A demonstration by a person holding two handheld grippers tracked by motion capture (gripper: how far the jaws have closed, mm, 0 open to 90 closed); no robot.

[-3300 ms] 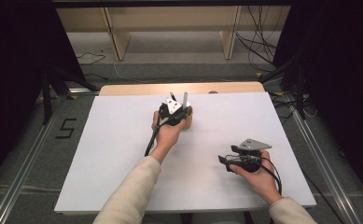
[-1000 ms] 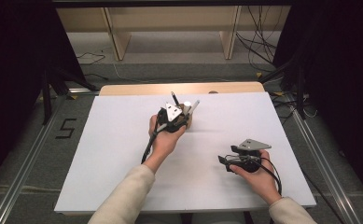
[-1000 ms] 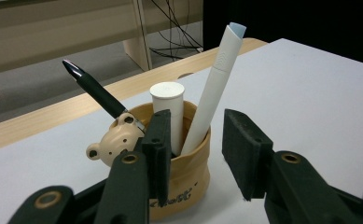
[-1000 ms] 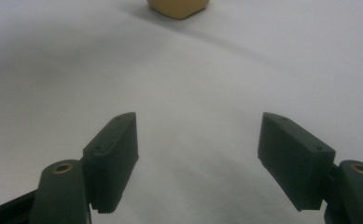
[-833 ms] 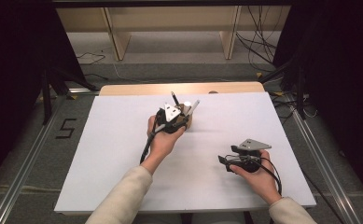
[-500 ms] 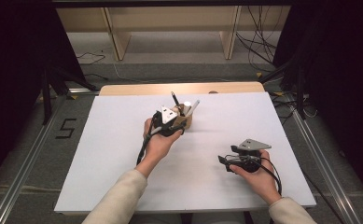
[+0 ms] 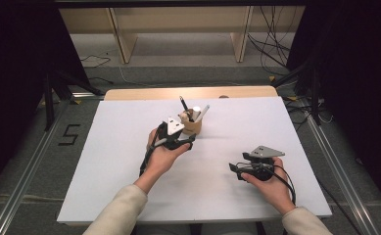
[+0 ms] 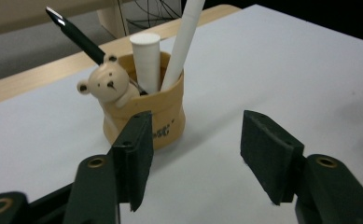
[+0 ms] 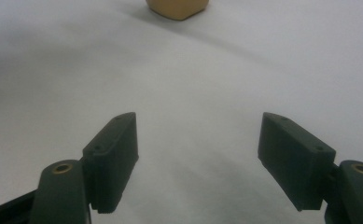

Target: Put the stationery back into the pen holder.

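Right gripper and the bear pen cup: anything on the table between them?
Nothing: in the right gripper view, bare white tabletop runs from the right gripper to the pen cup.

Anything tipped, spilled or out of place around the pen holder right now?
Nothing stands out. The bear pen holder stands upright on the white table with the black pen, white tube and white pen leaning inside it. The left gripper is open, nothing between its fingers.

Bench [image 7: 129, 186] topped with a plain white sheet, a strip of bare pale wood showing along the far edge. Standing directly on the sheet, near the far middle: a tan pen cup [image 7: 194, 125] with a bear figure at its rim, holding a black pen and two white sticks.
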